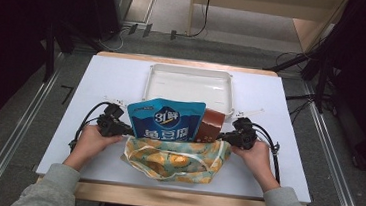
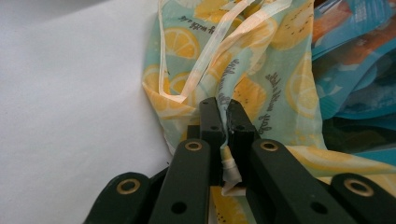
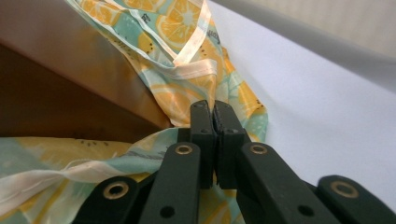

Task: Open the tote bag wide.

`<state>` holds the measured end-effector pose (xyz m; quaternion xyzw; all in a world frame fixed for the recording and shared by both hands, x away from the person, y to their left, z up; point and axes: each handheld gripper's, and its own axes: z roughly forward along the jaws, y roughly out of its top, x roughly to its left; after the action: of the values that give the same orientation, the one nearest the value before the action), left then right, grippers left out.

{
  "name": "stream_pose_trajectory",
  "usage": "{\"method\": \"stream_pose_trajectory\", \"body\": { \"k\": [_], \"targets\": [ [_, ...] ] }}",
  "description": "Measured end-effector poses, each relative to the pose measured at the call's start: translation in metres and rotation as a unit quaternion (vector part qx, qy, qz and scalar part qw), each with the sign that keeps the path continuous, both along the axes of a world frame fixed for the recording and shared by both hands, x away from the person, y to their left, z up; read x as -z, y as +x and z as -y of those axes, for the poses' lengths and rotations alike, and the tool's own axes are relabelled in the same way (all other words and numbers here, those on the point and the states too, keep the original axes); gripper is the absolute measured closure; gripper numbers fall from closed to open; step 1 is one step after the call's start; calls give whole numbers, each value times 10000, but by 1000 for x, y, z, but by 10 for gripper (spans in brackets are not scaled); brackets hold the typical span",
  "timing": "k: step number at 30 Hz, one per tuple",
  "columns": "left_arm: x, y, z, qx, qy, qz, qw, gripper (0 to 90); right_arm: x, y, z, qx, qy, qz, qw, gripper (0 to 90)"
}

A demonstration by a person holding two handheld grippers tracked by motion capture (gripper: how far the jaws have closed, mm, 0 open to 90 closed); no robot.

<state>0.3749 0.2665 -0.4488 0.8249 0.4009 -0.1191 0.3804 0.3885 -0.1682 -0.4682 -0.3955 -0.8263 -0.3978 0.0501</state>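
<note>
A lemon-print bag is seen lying at the near middle of the white table, at about 6 o'clock from the white tray. Its left edge is pinched by the left gripper at 9 o'clock of the bag, and its right edge by the right gripper at 3 o'clock. In the left gripper view the left gripper is shown with its jaws pressed together on a fold of the bag; in the right gripper view the right gripper is likewise closed on the printed fabric.

A blue snack pouch is stood in the bag's mouth, with a brown packet just beside it at 3 o'clock. The tray lies beyond them at 12 o'clock, near the far edge of the table. The tray's near rim is partly blocked by the pouch and the packet in the high view. Pale ribbon handles are draped over the bag's cloth.

The lower parts of the pouch and the packet are hidden inside the bag. The brown packet is cut off at the left edge of the right gripper view, and the blue pouch at the right edge of the left gripper view. The small script on the bag is too blurred to be read.
</note>
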Motion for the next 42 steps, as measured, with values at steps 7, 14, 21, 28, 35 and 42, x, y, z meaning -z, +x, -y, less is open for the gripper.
{"method": "stream_pose_trajectory", "body": {
  "k": [7, 14, 21, 28, 35, 42],
  "targets": [
    [-11, -6, -5, -13, -100, 312, 9995, 795, -12, -3, 8, 86, 110, 144, 9998, 772],
    [-25, -11, -10, 5, -166, 491, 9987, 663, -28, -10, 16, 131, 140, 448, 9988, 636],
    [-46, -19, -16, 101, -199, 725, 9971, 563, -51, -19, 29, 209, 207, 757, 9967, 630],
    [-72, -31, -22, 128, -262, 978, 9948, 534, -73, -29, 35, 235, 319, 914, 9950, 625],
    [-94, -41, -28, 95, -343, 1088, 9934, 480, -94, -36, 40, 219, 326, 988, 9943, 532],
    [-107, -52, -28, 116, -252, 1275, 9915, 474, -103, -50, 37, 21, 401, 999, 9942, 610]
  ]
}}
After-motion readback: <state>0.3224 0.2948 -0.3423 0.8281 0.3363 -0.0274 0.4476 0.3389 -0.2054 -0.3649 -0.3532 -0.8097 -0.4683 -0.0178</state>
